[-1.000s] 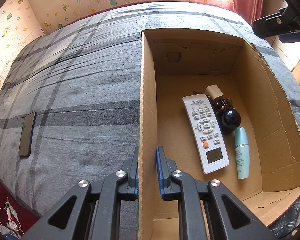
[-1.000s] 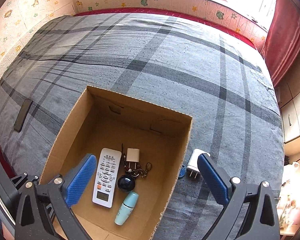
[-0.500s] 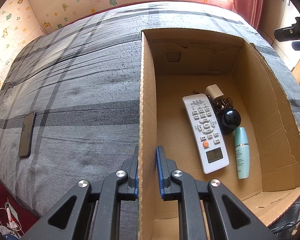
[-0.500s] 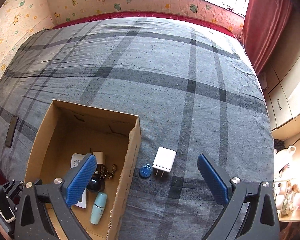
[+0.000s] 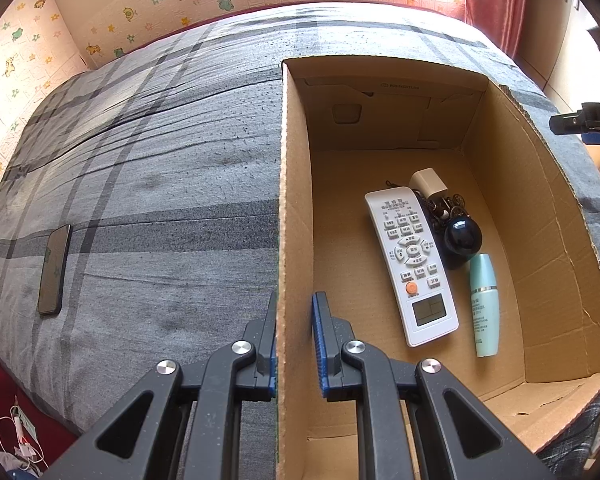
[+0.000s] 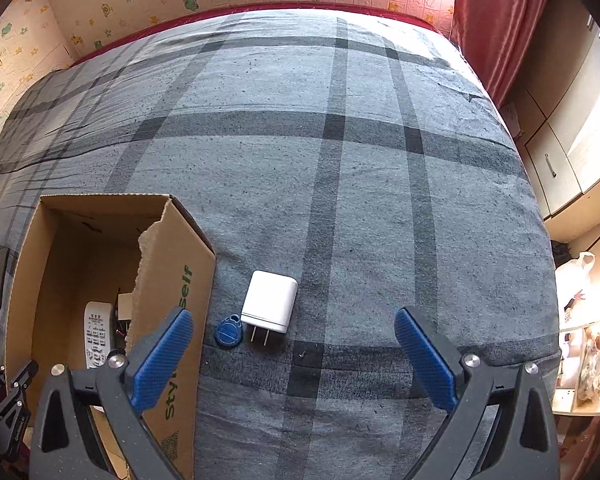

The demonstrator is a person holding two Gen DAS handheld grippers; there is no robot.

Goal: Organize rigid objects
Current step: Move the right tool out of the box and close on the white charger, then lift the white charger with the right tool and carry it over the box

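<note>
Left gripper [image 5: 294, 344] clamped on left wall of cardboard box [image 5: 286, 200], one finger outside, one inside. Box sits on grey plaid bedspread [image 5: 160, 184]. Inside on box floor: white remote [image 5: 412, 264], screen end nearest camera; beige charger [image 5: 429, 182] at its far end; tangle of keys [image 5: 444, 210]; dark round object [image 5: 463, 236] just right of remote; pale green bottle [image 5: 485, 304] lying flat beside remote. Dark phone [image 5: 54, 268] flat on bedspread, well left of box. Part of right gripper [image 5: 588, 124] at right edge.

Green "Sty…self" lettering, partly hidden, on cardboard box [image 6: 180, 320] outer wall; remote labels illegible
</note>
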